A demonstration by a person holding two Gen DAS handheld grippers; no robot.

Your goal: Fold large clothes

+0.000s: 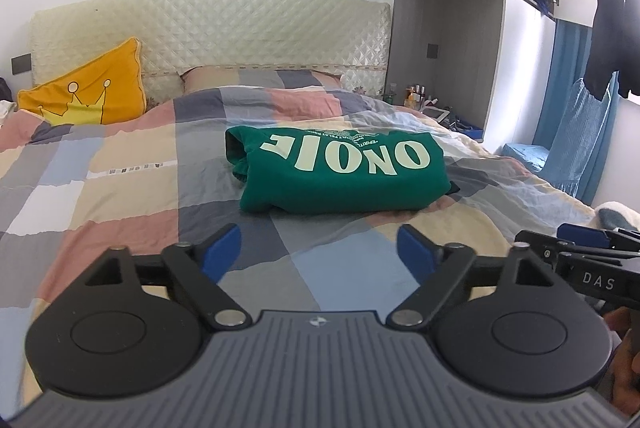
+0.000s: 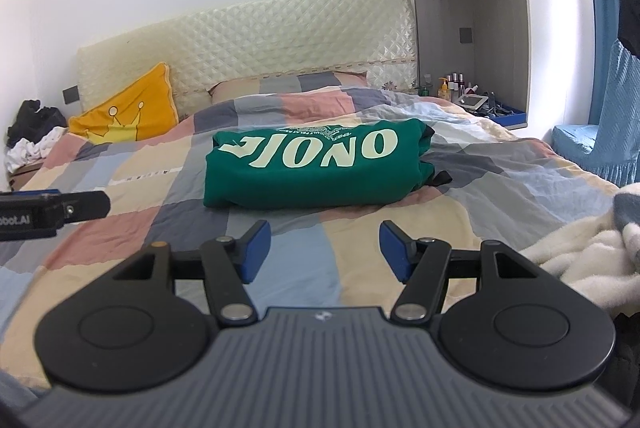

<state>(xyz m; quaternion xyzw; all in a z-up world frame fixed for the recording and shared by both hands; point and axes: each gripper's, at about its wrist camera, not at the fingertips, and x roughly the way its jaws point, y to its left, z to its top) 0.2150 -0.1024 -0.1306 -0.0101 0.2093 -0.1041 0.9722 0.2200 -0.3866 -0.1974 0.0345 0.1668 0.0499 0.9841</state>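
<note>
At the far left in the right wrist view, a heap of dark and white clothes lies beside the bed. Next comes a yellow pillow with a crown drawing; it leans against the quilted headboard. A checked cover in pink, grey, blue and cream is spread over the bed.

The left gripper hangs low over the near part of the cover. Its blue pads stand wide apart and nothing is between them, only the cover below. It touches no cloth.

In the middle of the bed lies the green sweatshirt, folded into a thick packet. Its large pale letters face up and read upside down from here. A cuff shows at the left edge of the packet, and a small dark piece sticks out at its right side. The sweatshirt is ahead of both grippers and apart from them.

The right gripper is just beside the left one, also over the near cover. Its pads are apart too, a little less wide, and they hold nothing.

Further right, some bottles stand on a shelf next to the headboard. A white fluffy blanket lies at the right edge of the bed, and a blue curtain hangs behind it. A dark garment hangs at the window.
</note>
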